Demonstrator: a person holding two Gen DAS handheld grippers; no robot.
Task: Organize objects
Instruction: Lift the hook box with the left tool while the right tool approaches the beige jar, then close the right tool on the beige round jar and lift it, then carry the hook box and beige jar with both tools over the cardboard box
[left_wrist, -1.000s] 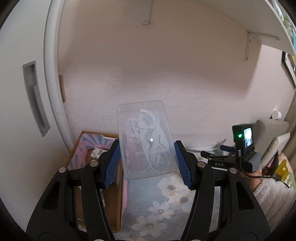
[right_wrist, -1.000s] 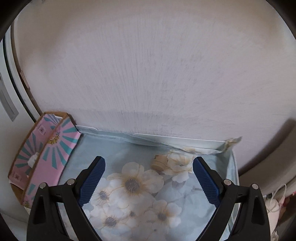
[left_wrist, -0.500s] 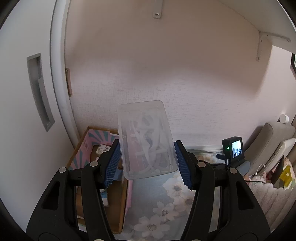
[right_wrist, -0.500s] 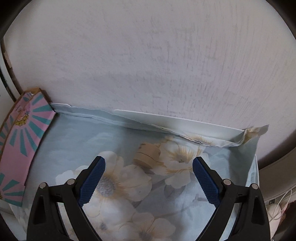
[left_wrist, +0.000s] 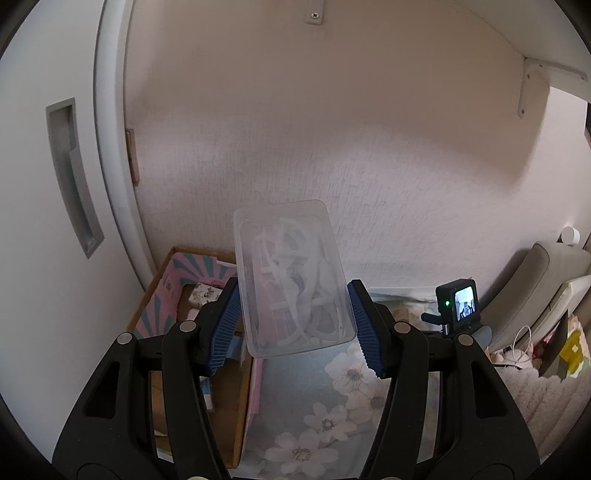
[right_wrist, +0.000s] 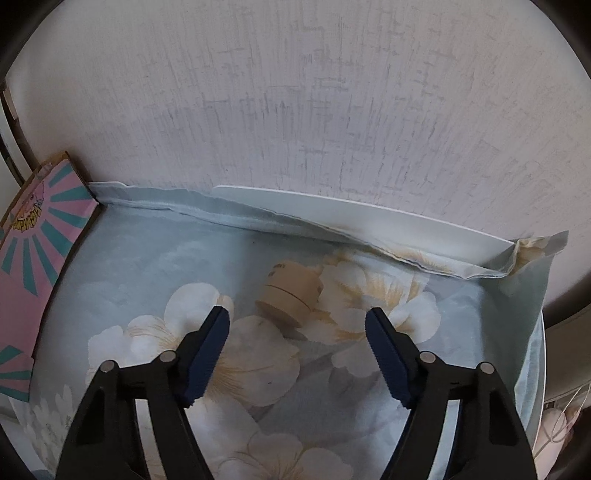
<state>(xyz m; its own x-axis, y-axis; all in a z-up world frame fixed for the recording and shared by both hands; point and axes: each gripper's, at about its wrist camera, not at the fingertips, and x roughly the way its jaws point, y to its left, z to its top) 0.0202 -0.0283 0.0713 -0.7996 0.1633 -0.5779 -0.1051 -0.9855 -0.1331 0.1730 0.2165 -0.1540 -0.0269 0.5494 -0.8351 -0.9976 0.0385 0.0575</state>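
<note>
My left gripper (left_wrist: 291, 321) is shut on a clear plastic box (left_wrist: 291, 277) that holds white plastic pieces, and keeps it lifted above the table. Below and to the left stands an open pink cardboard box (left_wrist: 184, 291) with teal rays. In the right wrist view a small tan round container (right_wrist: 290, 291) lies tilted on the floral cloth (right_wrist: 147, 266). My right gripper (right_wrist: 297, 325) hangs just in front of it, its jaws closing, with nothing between the pads. The container sits beyond the fingertips, apart from them.
The pink box's outer side (right_wrist: 33, 236) borders the cloth on the left. A white board (right_wrist: 369, 221) leans along the wall behind the cloth. The right gripper's camera (left_wrist: 458, 302) shows in the left wrist view. A grey cushion (left_wrist: 535, 288) lies far right.
My right gripper has come down towards the cloth and the tan container, and its jaws have narrowed. The left gripper still holds the clear box, barely moved.
</note>
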